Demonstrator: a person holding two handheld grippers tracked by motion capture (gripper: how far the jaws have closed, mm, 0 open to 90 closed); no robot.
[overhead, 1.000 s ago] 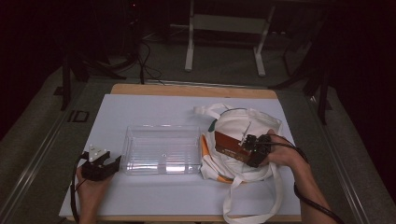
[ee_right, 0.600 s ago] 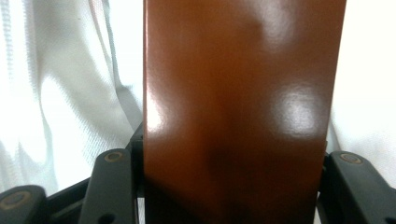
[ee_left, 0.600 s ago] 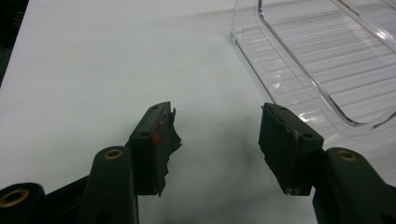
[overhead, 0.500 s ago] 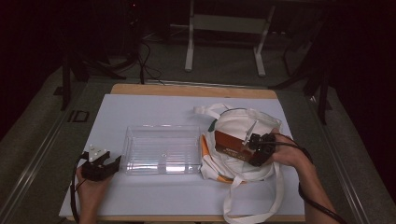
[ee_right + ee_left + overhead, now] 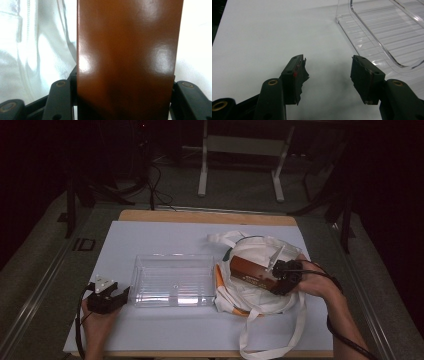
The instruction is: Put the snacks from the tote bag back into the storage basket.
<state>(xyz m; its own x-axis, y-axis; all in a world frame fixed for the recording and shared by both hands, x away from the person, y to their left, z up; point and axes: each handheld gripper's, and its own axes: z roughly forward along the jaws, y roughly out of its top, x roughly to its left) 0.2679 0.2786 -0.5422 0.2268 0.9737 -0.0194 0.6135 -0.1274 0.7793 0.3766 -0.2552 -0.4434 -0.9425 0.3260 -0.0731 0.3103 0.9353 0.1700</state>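
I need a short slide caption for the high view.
Right gripper holds a brown box over a white bag; left gripper open beside a clear tray.

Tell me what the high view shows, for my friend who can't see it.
The right gripper holds a brown box over a white cloth bag on a white table. A clear plastic tray sits left of the bag. The left gripper rests beside the tray, fingers open.
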